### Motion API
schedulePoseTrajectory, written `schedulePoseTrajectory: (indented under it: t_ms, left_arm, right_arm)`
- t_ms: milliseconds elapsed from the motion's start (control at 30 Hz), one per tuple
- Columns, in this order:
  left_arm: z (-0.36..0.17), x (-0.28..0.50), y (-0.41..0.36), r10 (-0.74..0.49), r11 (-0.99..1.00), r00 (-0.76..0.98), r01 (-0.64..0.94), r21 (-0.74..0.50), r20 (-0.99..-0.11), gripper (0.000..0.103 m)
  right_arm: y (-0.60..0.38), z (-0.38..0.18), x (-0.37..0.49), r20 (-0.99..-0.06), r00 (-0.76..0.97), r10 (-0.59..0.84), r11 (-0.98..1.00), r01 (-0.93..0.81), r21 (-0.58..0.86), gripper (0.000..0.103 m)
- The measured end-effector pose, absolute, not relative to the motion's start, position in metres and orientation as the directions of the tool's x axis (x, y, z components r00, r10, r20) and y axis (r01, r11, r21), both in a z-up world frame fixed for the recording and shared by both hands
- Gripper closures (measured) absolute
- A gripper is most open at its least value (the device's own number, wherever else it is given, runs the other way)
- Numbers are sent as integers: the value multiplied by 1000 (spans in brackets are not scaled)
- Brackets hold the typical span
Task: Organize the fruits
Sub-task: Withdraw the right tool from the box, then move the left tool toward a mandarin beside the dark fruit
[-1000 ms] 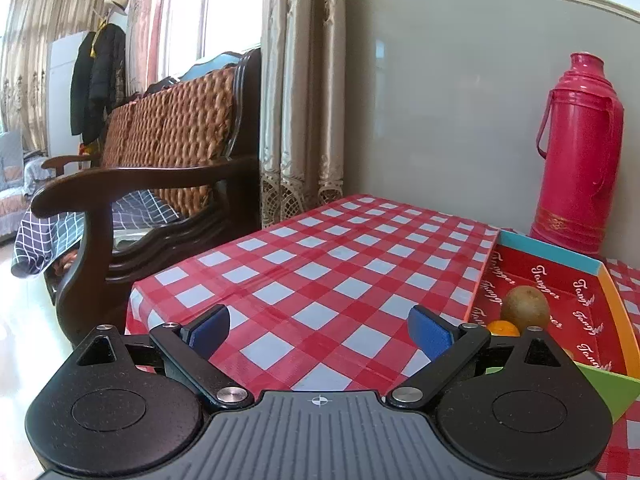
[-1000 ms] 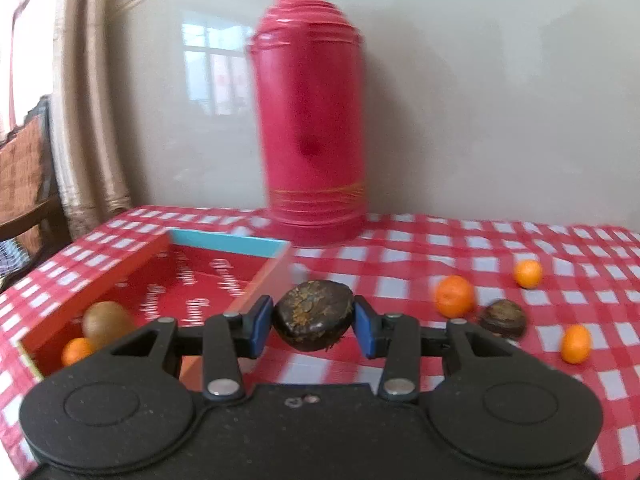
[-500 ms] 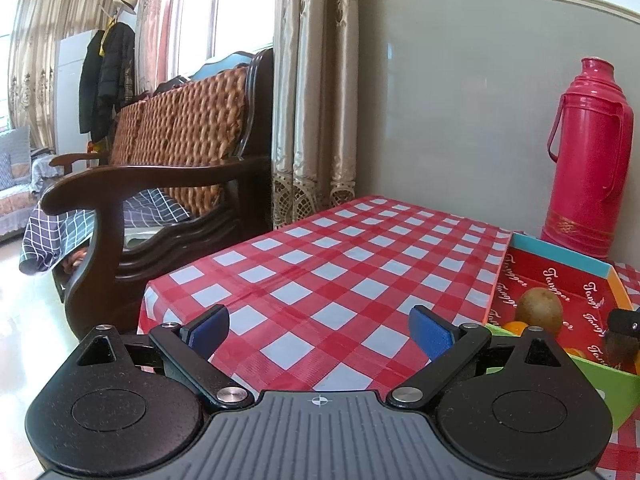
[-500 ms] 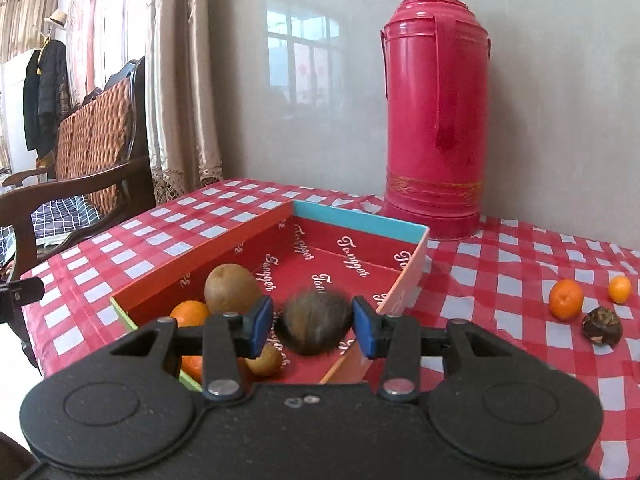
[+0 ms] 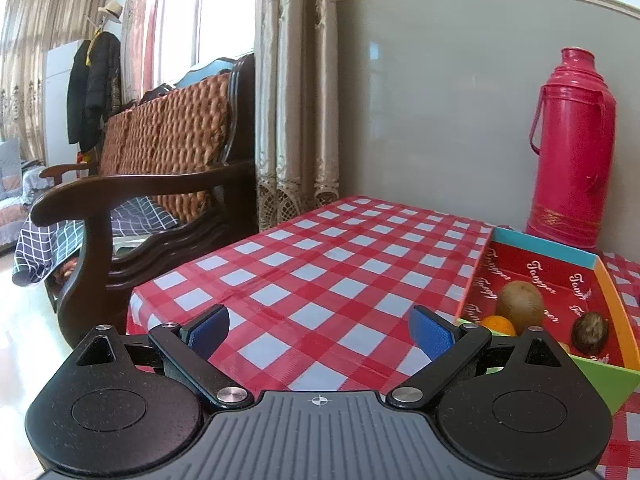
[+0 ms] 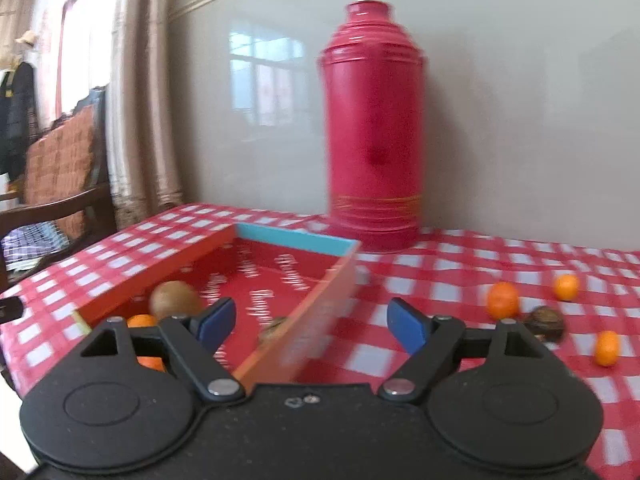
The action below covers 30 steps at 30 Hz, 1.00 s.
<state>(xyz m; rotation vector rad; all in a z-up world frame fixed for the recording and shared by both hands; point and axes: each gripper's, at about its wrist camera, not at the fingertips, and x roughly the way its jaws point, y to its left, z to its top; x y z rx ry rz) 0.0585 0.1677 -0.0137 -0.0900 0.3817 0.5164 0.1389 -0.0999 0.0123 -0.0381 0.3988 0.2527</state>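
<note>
Fruit is sitting in the box [image 6: 296, 240] — kiwi [image 6: 175, 299], dark fruit [image 5: 590, 333] — while oranges [image 6: 502, 300] are lying beside it, and both right gripper [image 6: 310, 320] and left gripper [image 5: 320, 326] are holding fingers apart, empty.

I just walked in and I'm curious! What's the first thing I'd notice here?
Probably the tall pink-red plastic thermos flask, standing against the grey wall behind the shallow red cardboard box on the red-and-white checked tablecloth. Then the small round orange tangerines and a dark wrinkled fruit, scattered on the cloth right of the box.
</note>
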Motion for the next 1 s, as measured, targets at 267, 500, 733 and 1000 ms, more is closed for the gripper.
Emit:
schedulePoseTrajectory:
  t_ms: [267, 500, 733, 1000]
  left_arm:
    - [-12, 63, 147, 441, 885, 816, -465, 30, -374, 7]
    - [-9, 68, 113, 410, 911, 845, -400, 102, -343, 7]
    - [-1, 82, 52, 242, 966, 899, -187, 180, -364, 7]
    - [29, 103, -55, -43, 980, 904, 121, 158, -426, 7]
  right_arm:
    - [-157, 13, 135, -379, 925, 35, 999, -31, 17, 17]
    - [-200, 7, 123, -355, 926, -127, 991, 133, -8, 6]
    - [-249, 1, 106, -350, 876, -332, 940, 338, -45, 6]
    - [-297, -2, 84, -364, 823, -437, 886, 464, -13, 6]
